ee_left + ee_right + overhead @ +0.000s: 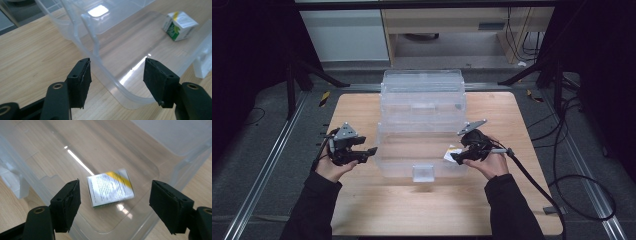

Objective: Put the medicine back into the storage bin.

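Lying on the clear lid (105, 150) directly ahead of the spread, empty right gripper (115, 202), the small carton (110, 187) sits far nearer it than the left gripper (117, 82) — likewise spread, at the lid's corner.

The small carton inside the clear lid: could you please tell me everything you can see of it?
The carton is a small, boxy pack, white with fine print, a yellow corner band and green artwork on one side. It looks like coated card. It lies on its side, closed, on the clear plastic lid near one rounded corner. The right gripper hovers open above it, with its fingers either side, not touching.
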Demonstrator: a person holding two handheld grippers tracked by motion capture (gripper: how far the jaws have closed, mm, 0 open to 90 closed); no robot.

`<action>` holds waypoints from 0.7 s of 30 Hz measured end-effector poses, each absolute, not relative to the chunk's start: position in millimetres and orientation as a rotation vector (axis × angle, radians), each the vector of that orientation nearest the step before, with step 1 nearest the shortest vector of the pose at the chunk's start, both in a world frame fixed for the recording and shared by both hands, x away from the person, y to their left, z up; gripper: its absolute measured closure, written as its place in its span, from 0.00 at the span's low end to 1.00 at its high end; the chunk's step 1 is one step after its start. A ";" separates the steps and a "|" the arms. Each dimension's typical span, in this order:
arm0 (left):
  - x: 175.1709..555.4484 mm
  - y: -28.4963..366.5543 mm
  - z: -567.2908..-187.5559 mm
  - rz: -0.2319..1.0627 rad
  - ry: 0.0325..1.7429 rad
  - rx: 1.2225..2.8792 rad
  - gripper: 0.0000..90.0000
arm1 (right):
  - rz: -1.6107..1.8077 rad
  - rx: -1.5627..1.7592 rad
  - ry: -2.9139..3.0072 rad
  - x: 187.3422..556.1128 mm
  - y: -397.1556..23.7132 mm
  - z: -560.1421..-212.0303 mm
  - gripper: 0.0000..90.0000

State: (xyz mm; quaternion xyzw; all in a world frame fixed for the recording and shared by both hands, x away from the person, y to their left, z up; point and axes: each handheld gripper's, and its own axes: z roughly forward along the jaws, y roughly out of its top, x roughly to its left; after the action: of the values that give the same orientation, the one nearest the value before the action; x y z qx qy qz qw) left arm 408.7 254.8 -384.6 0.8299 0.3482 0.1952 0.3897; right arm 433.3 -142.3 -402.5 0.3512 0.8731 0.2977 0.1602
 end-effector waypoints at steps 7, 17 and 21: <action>405.2 237.2 -382.9 0.464 0.789 2.153 0.45 | 0.957 0.981 2.408 424.5 -153.9 -391.5 0.29; 401.1 201.0 -383.2 0.374 0.624 2.246 0.49 | 1.027 1.043 2.284 412.2 -194.0 -381.4 0.25; 402.9 183.4 -385.5 0.330 0.564 2.285 0.50 | 1.040 1.085 2.237 409.2 -211.2 -384.8 0.23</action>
State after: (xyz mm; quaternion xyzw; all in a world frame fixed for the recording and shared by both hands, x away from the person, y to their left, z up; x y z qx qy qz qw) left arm 402.9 183.4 -385.5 0.8920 0.2202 0.1289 0.3732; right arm 409.2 -211.2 -384.8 0.3926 0.8095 0.3762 0.2215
